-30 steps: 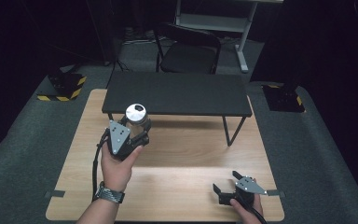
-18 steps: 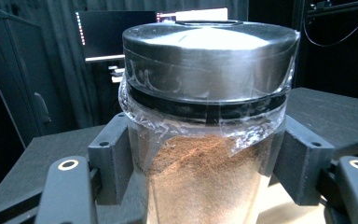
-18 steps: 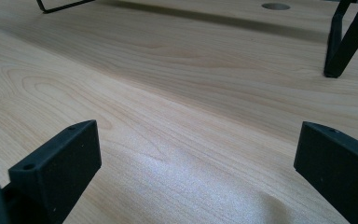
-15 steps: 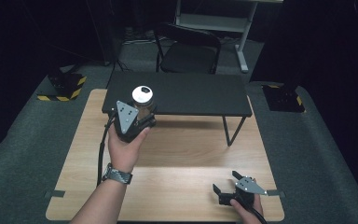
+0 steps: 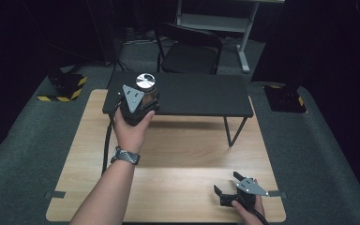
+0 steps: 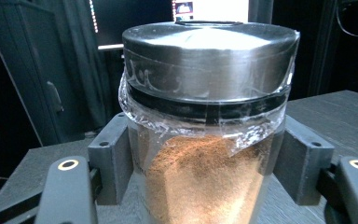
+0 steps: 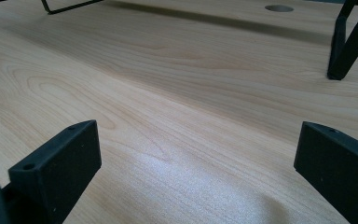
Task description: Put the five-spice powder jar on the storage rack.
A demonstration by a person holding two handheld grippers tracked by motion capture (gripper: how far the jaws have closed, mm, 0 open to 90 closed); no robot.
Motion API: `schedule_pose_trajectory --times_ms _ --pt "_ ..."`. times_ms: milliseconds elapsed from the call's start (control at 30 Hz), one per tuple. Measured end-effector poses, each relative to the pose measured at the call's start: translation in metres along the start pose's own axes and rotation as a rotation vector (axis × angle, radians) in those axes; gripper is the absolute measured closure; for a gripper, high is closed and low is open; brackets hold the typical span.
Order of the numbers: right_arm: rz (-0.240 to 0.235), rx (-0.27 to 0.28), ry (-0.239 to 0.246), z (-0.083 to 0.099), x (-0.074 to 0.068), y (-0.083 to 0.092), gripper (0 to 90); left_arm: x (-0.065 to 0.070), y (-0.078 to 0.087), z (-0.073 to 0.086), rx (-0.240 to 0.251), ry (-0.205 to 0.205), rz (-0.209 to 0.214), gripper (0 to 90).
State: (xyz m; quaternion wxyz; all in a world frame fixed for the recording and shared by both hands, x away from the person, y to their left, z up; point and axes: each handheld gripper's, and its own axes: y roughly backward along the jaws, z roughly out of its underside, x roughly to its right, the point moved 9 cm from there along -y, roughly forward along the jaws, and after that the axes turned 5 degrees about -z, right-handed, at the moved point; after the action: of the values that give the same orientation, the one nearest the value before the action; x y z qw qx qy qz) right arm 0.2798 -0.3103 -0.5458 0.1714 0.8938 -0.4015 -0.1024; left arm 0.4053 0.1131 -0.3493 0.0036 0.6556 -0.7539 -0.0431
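Pale wood grain covers the broad rectangular tabletop [image 5: 183, 154], which sits on grey carpet. At its far side stands a low black rectangular shelf on thin black wire legs [image 5: 201, 93]; in the right hand-held gripper's view one of those legs stands on the wood at the upper right. Beyond the shelf is a black chair [image 5: 190, 49].

The left hand-held gripper [image 5: 138, 105], with a grey three-cornered plate on top, is held up over the shelf's left end by the left hand [image 5: 131, 131], whose wrist wears a dark-banded watch [image 5: 125, 156]. Its jaws pinch a clear cylindrical jar of reddish-brown powder with a brushed silver metal lid [image 6: 205, 140], one black pad pressed against each side of the glass; clear tape wraps the seam under the lid. The jar stands upright in the grip.

The right hand-held gripper [image 5: 227, 185] rests low at the tabletop's near right corner, jaws spread wide apart over bare wood.
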Motion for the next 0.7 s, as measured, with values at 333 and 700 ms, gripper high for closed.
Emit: schedule_pose_trajectory --times_ms 333,700 --pt "-0.006 0.005 -0.001 0.000 0.001 0.000 0.7 0.011 -0.025 0.002 -0.020 0.018 -0.007 31.0" --pt "-0.011 0.012 0.002 0.001 0.000 0.001 0.7 0.012 -0.034 0.004 -0.022 0.040 -0.007 30.8"
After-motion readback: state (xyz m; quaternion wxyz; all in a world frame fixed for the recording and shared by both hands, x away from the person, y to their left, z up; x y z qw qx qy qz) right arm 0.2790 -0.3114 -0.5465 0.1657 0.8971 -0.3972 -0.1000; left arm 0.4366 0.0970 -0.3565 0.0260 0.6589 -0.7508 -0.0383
